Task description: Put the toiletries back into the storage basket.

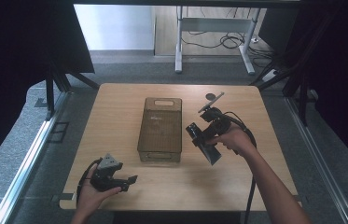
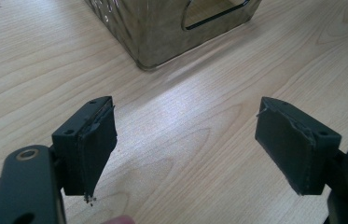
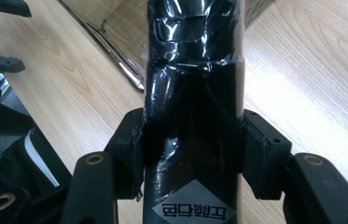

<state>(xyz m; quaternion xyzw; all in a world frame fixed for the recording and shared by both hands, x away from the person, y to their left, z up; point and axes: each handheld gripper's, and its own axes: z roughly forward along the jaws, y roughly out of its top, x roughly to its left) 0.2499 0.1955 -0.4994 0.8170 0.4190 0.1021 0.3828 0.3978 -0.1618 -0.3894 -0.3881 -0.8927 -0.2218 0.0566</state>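
Bench (image 1: pixel 115 100) room lies open on every side of the brown basket (image 1: pixel 160 128). My right tongs (image 1: pixel 204 140) hang just right of it, above the wood, clamped on a black wrapped bottle (image 3: pixel 194 93) across its girth. My left tongs (image 1: pixel 127 182) sit near the front edge, spread wide, gripping nothing.
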